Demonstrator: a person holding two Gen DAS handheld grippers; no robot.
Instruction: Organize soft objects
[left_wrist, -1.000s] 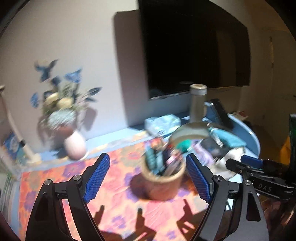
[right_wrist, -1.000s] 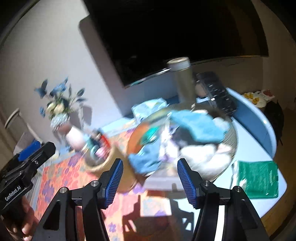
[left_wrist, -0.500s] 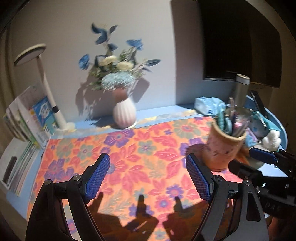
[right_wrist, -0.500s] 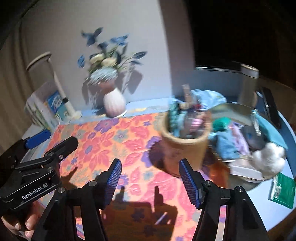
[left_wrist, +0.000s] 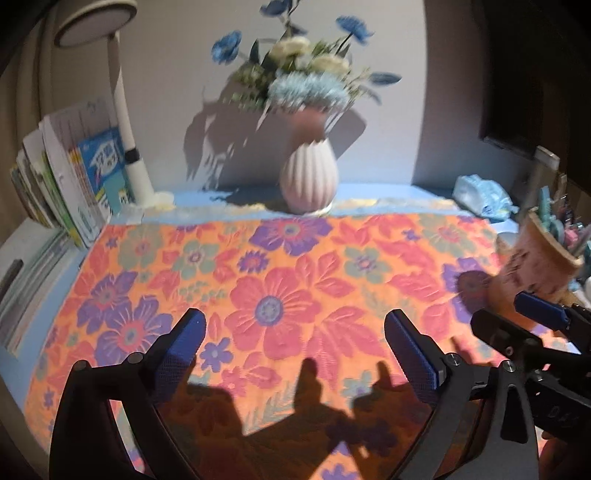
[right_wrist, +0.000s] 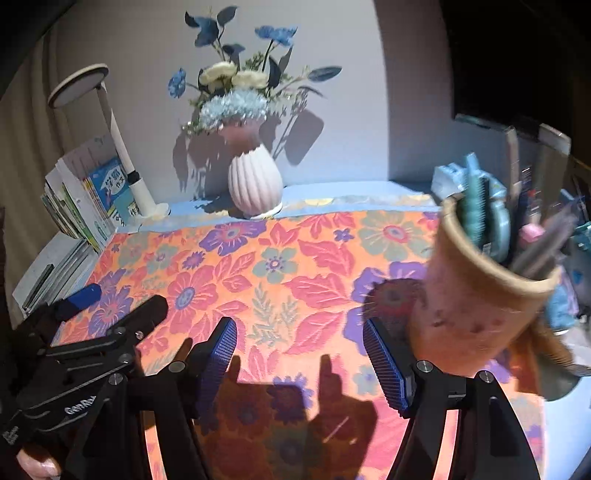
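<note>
Soft objects: none on the floral cloth (left_wrist: 288, 280); we glimpse only blurred blue fabric (right_wrist: 561, 306) behind the pen cup (right_wrist: 476, 299), far right. Left gripper (left_wrist: 295, 354) and right gripper (right_wrist: 299, 362) both opening, empty. Sorting not begun

Soft objects (right_wrist: 561, 306) — blue, blurred — lie bunched behind the cup (right_wrist: 476, 295).

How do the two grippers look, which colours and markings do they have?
Both grippers are black frames with silver screws. The left gripper and the right gripper carry blue ribbed pads on their fingers. White lettering "GenRo..." marks the left one's side.
</note>
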